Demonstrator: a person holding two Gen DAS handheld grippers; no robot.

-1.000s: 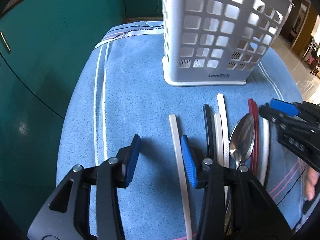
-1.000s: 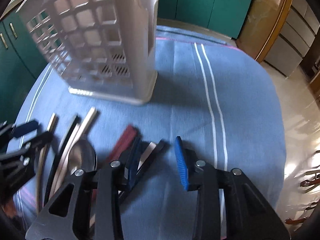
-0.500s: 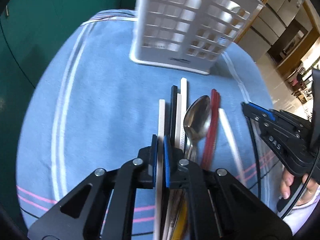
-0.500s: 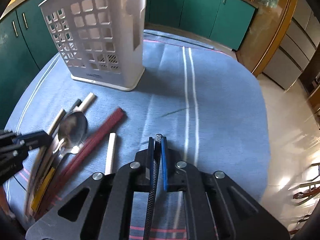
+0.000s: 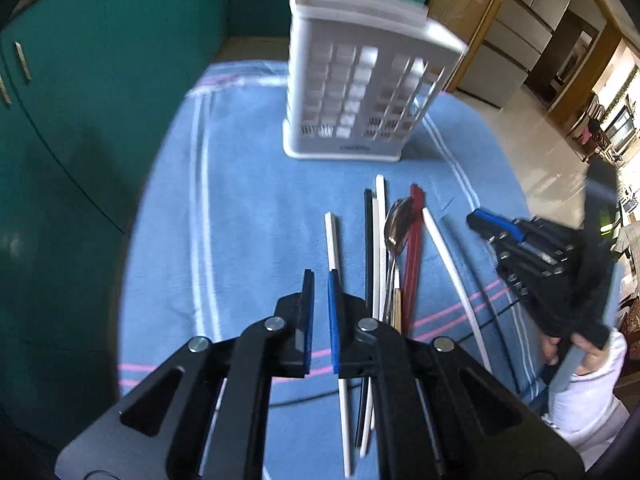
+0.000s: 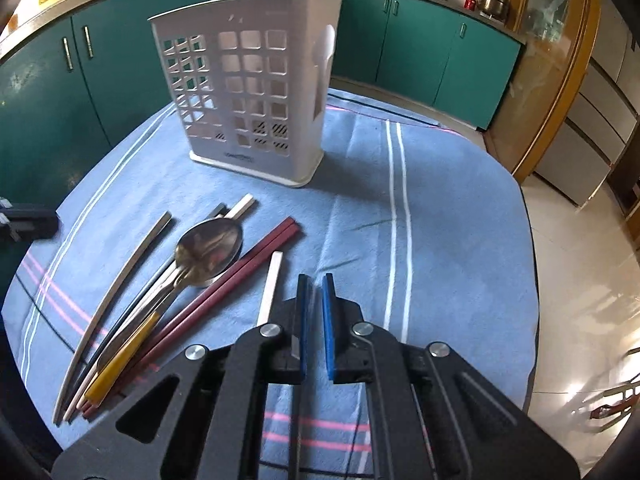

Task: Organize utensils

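Both claws pressed nearly together, nothing seen between them. Left claw hangs over the lone white chopstick, flat on the tabletop. Its long axis runs along the claw's line toward the holder. Right claw sits right of the bundle.
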